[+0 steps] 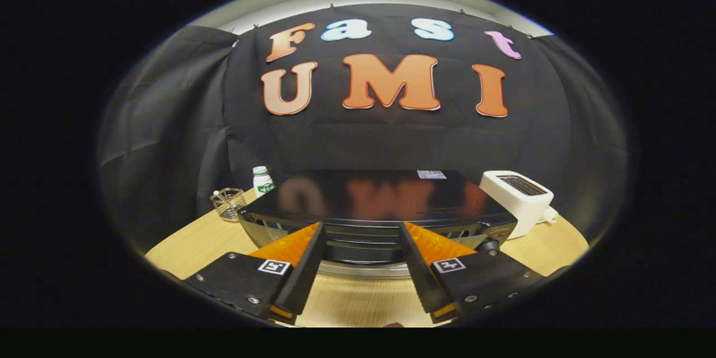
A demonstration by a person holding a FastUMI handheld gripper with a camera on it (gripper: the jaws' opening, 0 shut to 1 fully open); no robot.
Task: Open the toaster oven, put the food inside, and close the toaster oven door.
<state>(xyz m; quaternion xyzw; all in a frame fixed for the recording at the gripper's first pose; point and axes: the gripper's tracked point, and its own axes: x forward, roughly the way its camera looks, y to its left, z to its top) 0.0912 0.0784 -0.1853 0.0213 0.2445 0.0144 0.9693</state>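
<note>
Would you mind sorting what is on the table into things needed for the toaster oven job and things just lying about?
Needed for the job:
- toaster oven, door shut
- its door handle, just beyond the fingertips
- hand-held gripper, fingers apart, holding nothing

Just lying about:
- white pop-up toaster
- small white bottle
- wire mesh holder

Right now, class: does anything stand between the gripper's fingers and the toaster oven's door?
Nothing visible does. The open gripper sits just short of the toaster oven, its door handle showing between the fingers, with bare table beneath.
</note>
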